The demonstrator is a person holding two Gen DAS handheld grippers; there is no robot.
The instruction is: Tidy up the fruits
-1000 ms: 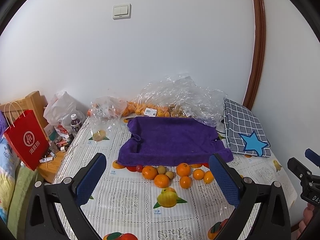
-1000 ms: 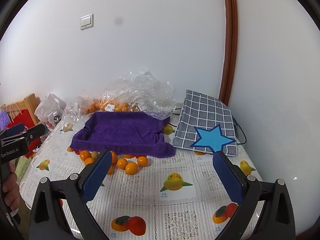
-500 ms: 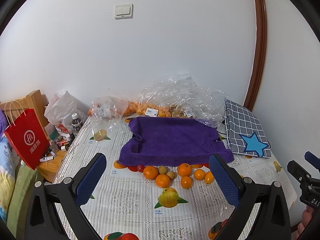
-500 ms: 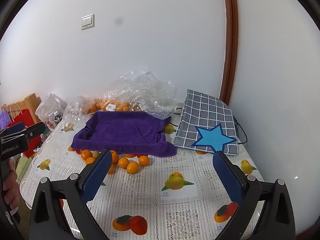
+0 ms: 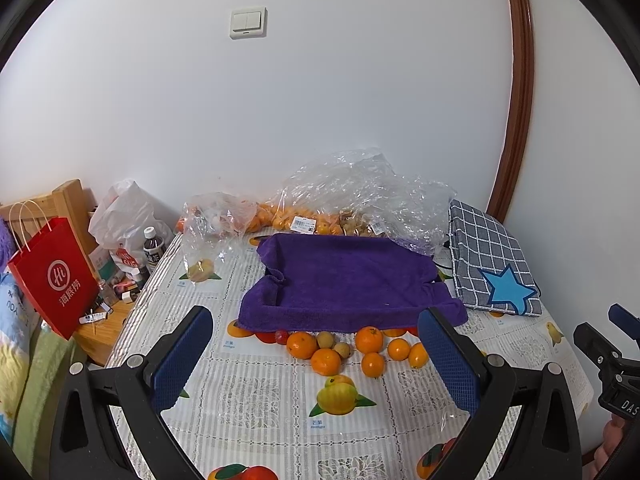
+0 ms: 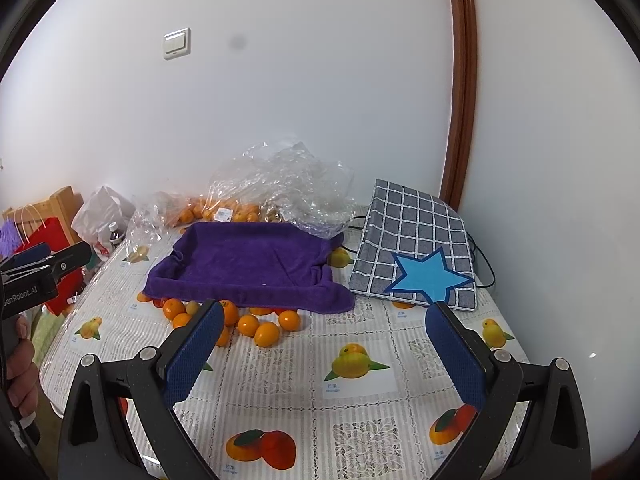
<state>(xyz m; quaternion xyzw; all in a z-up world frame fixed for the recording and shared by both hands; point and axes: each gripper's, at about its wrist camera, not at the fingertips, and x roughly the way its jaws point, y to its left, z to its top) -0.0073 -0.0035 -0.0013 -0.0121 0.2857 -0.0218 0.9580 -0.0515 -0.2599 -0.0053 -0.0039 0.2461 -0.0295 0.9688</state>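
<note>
- The left gripper [image 5: 316,356] hung over the near part of the table [image 5: 248,412], its blue pads spread wide with nothing between them.
- The right gripper [image 6: 324,348] was spread just as wide, also empty, above the fruit-print cloth [image 6: 304,396] that covered the table.
- A hand [image 6: 18,364] held the left gripper's grip at the left edge of the right wrist view (only fingers showed).
- The right gripper's black body showed at the right edge of the left wrist view.
- Beyond the pads, loose oranges [image 5: 326,361] lay in a cluster on the cloth, touching or nearly touching one another, just in front of the towel [image 5: 348,280].
- Two or three small tan fruits [image 5: 342,349] sat among the oranges, and a small red one [image 5: 281,336] lay at the cluster's left end (what kinds they were could not be told).
- Some fruit lay half hidden under the towel's front edge.
- The purple towel was draped over a tray-like shape with raised sides; nothing lay on it.
- To the right of the towel a checked pad [image 6: 416,248] with a blue star leaned up toward the wall, a black cable [image 6: 486,264] behind it.
- Behind the towel, clear bags [image 5: 360,196] against the wall held more oranges.
- Left of the table, a red paper bag [image 5: 56,276], a white plastic bag [image 5: 124,216] and a bottle [image 5: 154,246] stood on a low wooden stand.
- A light switch [image 5: 247,22] sat high on the white wall.
</note>
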